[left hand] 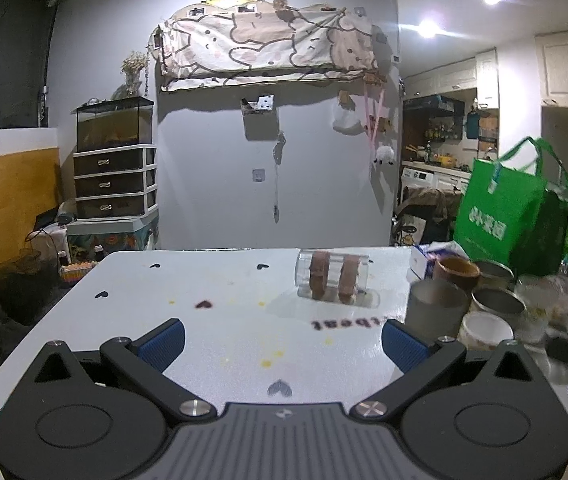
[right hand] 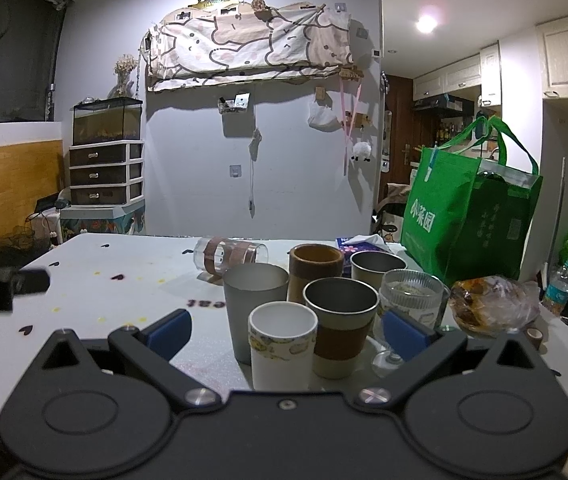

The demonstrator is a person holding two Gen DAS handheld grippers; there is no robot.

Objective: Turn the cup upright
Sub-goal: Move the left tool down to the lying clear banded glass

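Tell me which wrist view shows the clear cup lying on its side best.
The left wrist view. The clear cup lies there unobstructed on the table, both brown bands visible, ahead of the open left hand-held gripper. In the right wrist view it is farther off, its lower edge partly hidden behind the grey cup.

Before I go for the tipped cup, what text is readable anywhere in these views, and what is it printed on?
"小菜园": white characters on the green shopping bag.
"eat": end of a dark word printed on the table, seen upside down, the rest hidden behind the gray cup.
Smaller print on the bag's side panel: too small to read.
Tissue box and water bottle labels: too blurred.
Clear cup lying on its side: no text.
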